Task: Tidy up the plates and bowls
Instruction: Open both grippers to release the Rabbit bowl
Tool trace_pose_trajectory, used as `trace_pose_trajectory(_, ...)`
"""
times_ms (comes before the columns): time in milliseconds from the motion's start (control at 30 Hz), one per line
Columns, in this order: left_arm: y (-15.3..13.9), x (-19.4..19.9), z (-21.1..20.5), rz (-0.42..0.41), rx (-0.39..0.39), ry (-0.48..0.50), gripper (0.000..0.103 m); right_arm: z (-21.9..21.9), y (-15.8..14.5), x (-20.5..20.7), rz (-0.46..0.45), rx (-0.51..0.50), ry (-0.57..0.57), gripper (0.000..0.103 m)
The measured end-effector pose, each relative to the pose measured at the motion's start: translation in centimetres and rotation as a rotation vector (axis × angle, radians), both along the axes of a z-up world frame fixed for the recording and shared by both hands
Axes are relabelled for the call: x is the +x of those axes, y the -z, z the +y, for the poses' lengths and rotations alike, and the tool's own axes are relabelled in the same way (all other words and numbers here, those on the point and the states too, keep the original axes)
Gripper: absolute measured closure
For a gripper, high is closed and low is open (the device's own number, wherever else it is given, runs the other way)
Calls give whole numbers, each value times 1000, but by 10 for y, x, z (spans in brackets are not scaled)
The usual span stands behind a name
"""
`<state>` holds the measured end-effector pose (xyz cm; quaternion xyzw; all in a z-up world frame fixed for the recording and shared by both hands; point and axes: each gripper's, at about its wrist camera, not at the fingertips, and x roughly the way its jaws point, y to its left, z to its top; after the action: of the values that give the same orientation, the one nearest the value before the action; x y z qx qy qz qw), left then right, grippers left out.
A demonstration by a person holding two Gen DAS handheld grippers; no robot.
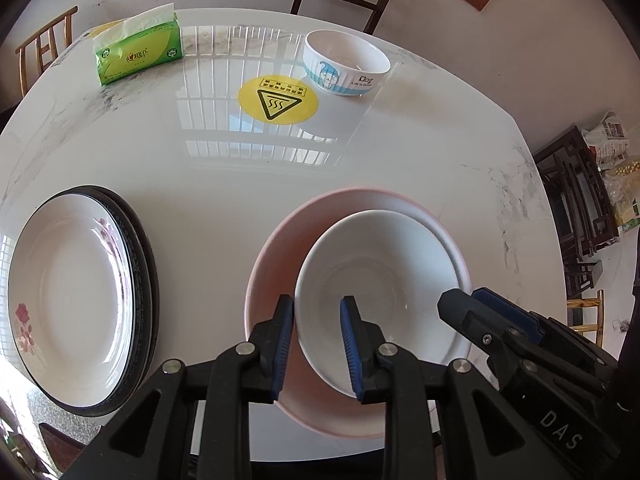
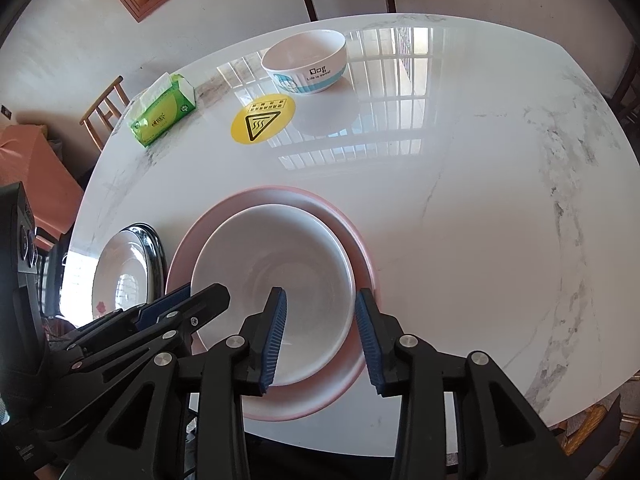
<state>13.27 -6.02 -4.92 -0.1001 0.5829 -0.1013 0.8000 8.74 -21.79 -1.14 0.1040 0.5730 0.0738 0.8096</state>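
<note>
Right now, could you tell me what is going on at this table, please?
A person holds two open grippers over a plain white bowl nested in a wide pink bowl. The left gripper straddles the white bowl's near-left rim; the right gripper brackets its right rim. A floral white plate sits stacked on a dark-rimmed plate. A cartoon-printed bowl stands alone across the white marble table.
</note>
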Motion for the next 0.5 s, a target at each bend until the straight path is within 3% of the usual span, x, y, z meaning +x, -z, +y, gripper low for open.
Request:
trace_pose_trajectory(133,-5,0,1,-16,-17,5,78,-6,-7,1,-14,20,8,68)
trace_pose_trajectory(300,-20,0,10,-75,-102,4,78,-19,-10,3,-32,108,32,68)
trace_pose_trajectory(500,-31,9,21,-99,-116,-16,78,-28,-13,8,-44,122,43,66)
